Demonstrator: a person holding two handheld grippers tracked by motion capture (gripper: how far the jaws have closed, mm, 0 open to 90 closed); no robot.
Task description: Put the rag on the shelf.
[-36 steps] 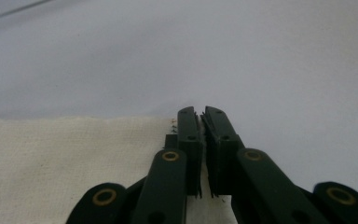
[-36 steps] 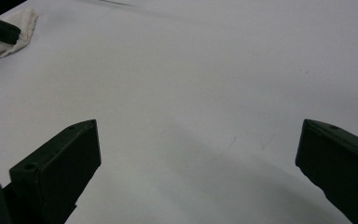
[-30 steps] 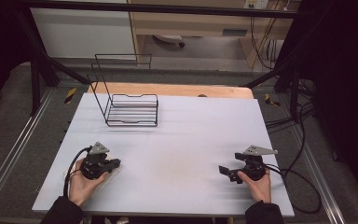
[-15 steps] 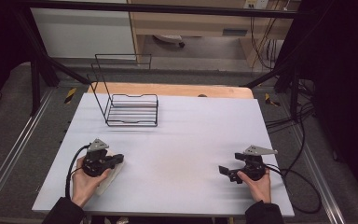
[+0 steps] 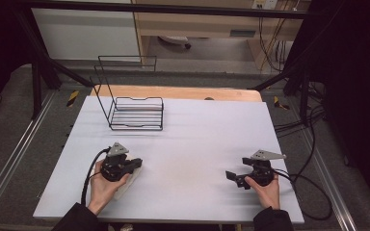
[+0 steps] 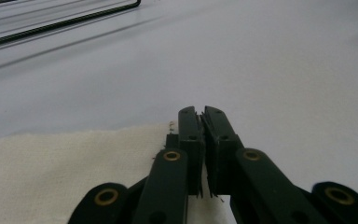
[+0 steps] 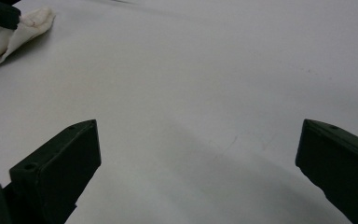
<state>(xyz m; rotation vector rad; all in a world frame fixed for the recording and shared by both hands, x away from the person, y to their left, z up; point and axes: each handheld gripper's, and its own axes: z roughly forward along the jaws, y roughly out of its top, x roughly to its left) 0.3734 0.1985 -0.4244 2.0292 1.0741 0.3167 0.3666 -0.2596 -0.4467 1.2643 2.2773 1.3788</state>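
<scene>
Lying flat on the white table (image 5: 192, 144) near its front left corner, a cream cloth (image 6: 65, 163) bears no readable writing. The left claw (image 6: 203, 122) has its jaws pressed together at the cloth's edge, seemingly pinching it. A black wire rack (image 5: 136, 113) stands well beyond. The right claw (image 7: 198, 154), gaping wide and empty, rests well apart at the front right.

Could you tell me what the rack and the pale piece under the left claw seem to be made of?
Rack: apparently thin metal wire with a black coating, judging by its slim dark rods. Pale piece: seemingly cream woven cloth, with visible weave and a frayed edge.
</scene>
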